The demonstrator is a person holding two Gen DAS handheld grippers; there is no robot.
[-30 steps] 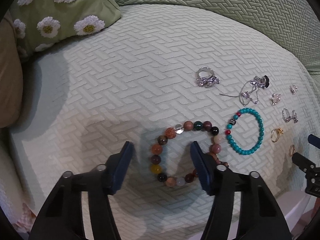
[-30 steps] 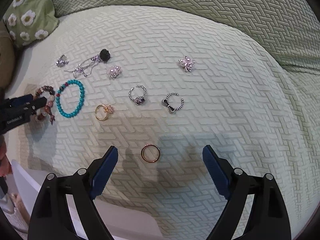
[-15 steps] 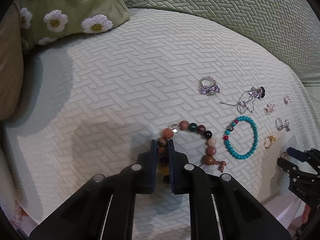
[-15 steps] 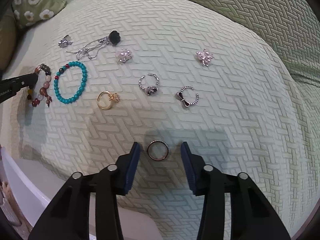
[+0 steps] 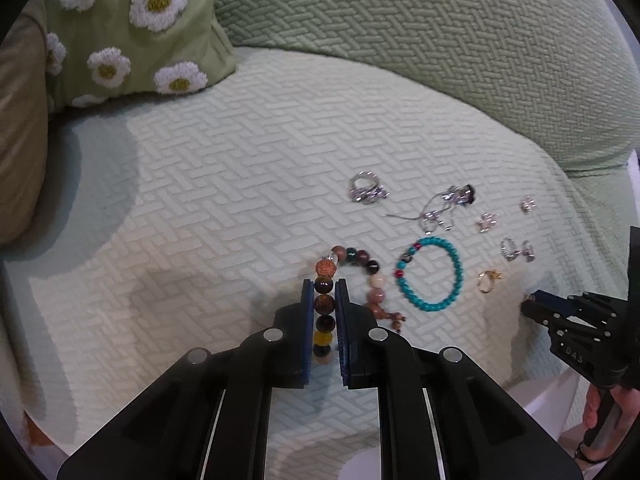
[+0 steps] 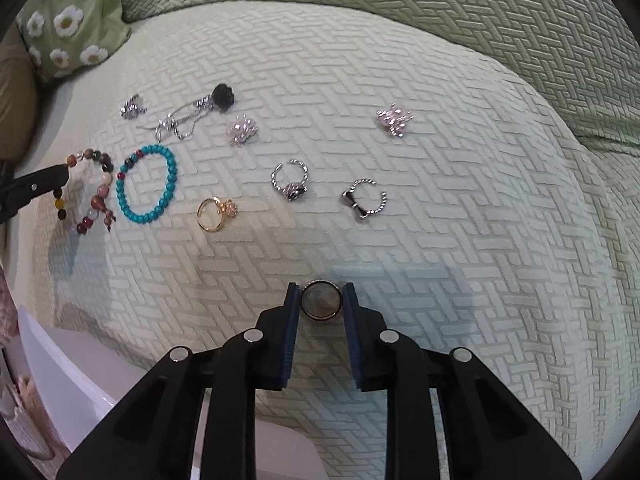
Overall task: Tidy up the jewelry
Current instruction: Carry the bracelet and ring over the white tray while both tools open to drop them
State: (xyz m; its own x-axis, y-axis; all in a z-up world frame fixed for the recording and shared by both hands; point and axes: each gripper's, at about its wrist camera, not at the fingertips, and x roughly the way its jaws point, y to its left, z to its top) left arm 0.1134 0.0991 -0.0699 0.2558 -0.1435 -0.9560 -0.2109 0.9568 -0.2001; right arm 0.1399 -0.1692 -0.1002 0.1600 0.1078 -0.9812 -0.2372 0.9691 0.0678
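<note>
Moved: both my tongs have just been closing; left tongs (image 5: 324, 312) pinch the mixed-bead bracelet (image 5: 360, 260); right tongs (image 6: 322, 300) pinch the band ring (image 6: 321, 299)
Left: turquoise bracelet (image 6: 146, 184), gold ring (image 6: 216, 213), others unsorted

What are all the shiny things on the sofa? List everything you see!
multicolour bead bracelet: 1, browns and yellow, held at left
turquoise bracelet: 1, blue-green, beside it
silver chain: 1, with a black flower, behind the bracelets
sparkly charms: 3, silver-pink, far row
open rings: 2, silver, middle
gold ring: 1, gold, by the turquoise bracelet
plain ring: 1, rose-gold, nearest
daisy pillow: 1, green, far left
left gripper: jaws shut on the bead bracelet
right gripper: jaws just closed on the plain ring
</note>
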